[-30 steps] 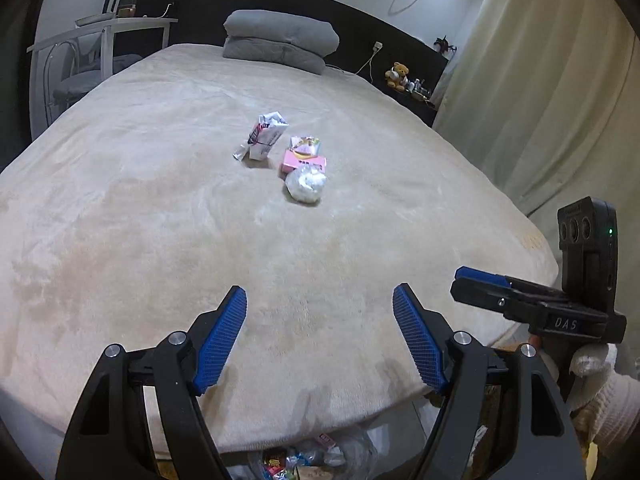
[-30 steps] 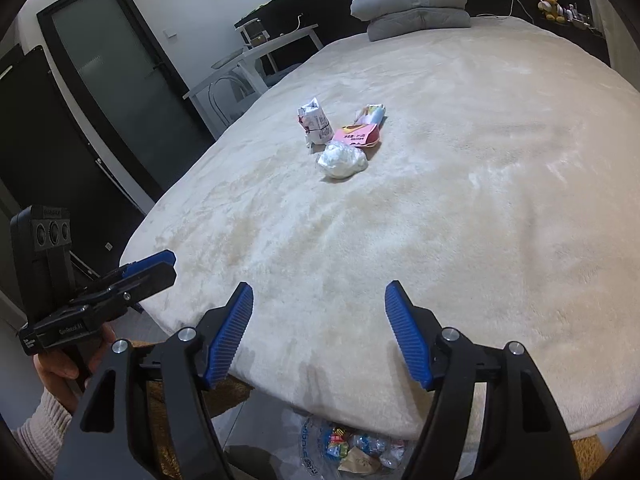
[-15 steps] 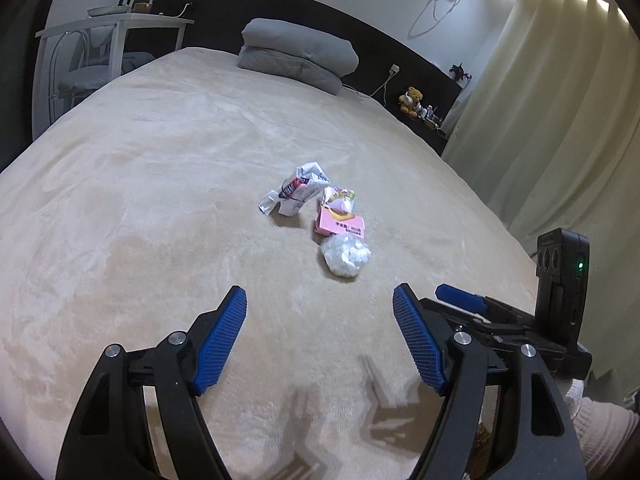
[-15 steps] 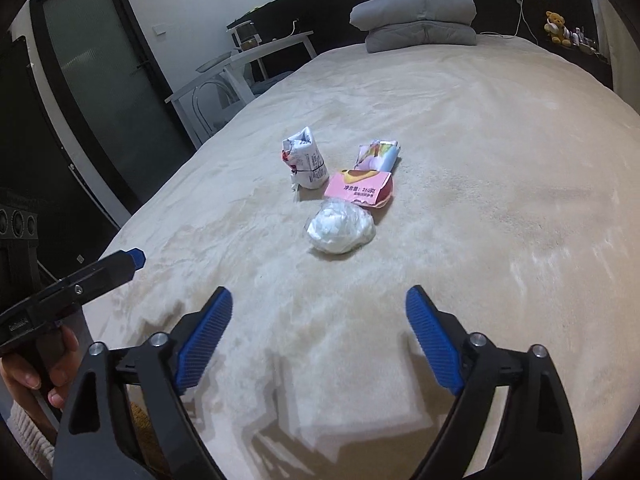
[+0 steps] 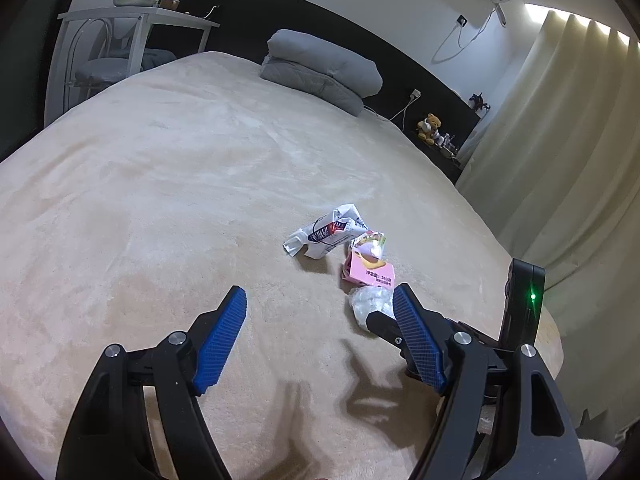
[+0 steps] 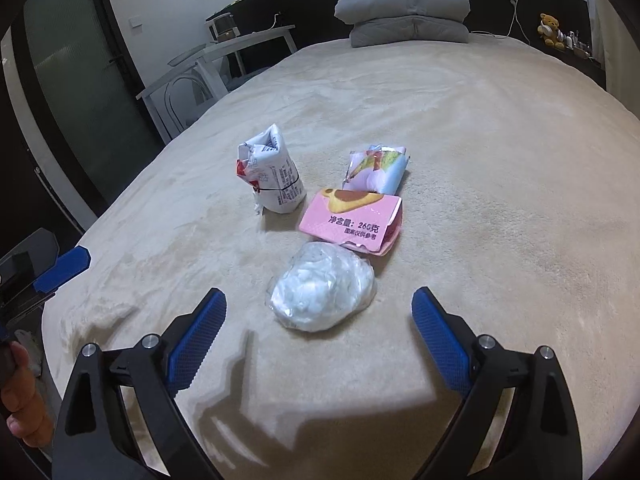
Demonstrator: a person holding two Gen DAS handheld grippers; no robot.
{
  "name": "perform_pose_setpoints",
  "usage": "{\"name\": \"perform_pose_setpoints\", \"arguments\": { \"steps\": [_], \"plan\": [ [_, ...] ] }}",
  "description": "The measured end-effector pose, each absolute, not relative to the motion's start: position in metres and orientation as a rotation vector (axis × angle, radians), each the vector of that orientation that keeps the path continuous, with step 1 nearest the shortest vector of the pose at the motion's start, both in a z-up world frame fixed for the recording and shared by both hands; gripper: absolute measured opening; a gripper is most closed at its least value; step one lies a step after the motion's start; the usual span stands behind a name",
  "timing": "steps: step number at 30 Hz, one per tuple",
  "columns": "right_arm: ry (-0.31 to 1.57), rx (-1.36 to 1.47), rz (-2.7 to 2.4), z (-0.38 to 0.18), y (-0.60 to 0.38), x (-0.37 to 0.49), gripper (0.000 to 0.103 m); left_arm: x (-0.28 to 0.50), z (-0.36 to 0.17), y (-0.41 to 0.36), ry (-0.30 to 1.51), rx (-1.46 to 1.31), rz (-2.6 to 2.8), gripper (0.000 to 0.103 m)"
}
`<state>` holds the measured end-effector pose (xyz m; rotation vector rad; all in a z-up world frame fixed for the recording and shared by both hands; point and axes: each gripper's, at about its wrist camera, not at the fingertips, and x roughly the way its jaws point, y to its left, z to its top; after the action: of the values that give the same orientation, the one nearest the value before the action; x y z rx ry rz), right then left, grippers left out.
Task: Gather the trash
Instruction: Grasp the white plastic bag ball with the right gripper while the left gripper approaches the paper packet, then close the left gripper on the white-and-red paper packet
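Trash lies in a cluster on the beige bed (image 6: 500,152). A crumpled clear plastic ball (image 6: 323,297) is nearest; it also shows in the left wrist view (image 5: 367,302). Behind it lie a pink snack box (image 6: 350,218) (image 5: 370,273), a pastel wrapper (image 6: 378,168) (image 5: 370,242) and a crushed white carton (image 6: 274,178) (image 5: 326,232). My right gripper (image 6: 319,318) is open, its jaws on either side of the plastic ball, just short of it. My left gripper (image 5: 320,320) is open and empty, to the left of the trash.
A folded grey quilt (image 5: 320,70) lies at the head of the bed. A white side table and chair (image 5: 120,48) stand to the left, curtains (image 5: 560,140) to the right. A teddy bear (image 5: 429,126) sits on the dark headboard ledge.
Both grippers have moved forward over the bed toward the trash. The right gripper's jaws have opened wider and now flank the plastic ball.
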<state>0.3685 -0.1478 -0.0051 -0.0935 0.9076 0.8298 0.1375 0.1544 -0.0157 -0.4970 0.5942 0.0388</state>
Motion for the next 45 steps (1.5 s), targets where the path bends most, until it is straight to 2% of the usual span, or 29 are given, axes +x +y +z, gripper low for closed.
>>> {"name": "perform_pose_setpoints", "arguments": {
  "steps": [4, 10, 25, 27, 45],
  "plan": [
    [0.929, -0.123, 0.814, -0.013, -0.135, 0.374, 0.067, 0.148, -0.021, 0.155, 0.603, -0.486, 0.045, 0.074],
    [0.943, -0.152, 0.801, -0.014, -0.132, 0.375, 0.052, 0.163, -0.031, 0.16, 0.618, -0.485, 0.069, 0.074],
    [0.902, -0.089, 0.884, 0.029, -0.176, 0.352, 0.05, 0.194, -0.044, 0.152, 0.655, -0.393, 0.082, 0.075],
    [0.899, -0.073, 0.882, 0.033, -0.185, 0.353, 0.05, 0.2, -0.045, 0.145, 0.657, -0.347, 0.087, 0.086],
    [0.892, -0.049, 0.867, 0.053, -0.242, 0.36, 0.05, 0.268, -0.056, 0.116, 0.676, -0.187, 0.124, 0.086]
  ]
}}
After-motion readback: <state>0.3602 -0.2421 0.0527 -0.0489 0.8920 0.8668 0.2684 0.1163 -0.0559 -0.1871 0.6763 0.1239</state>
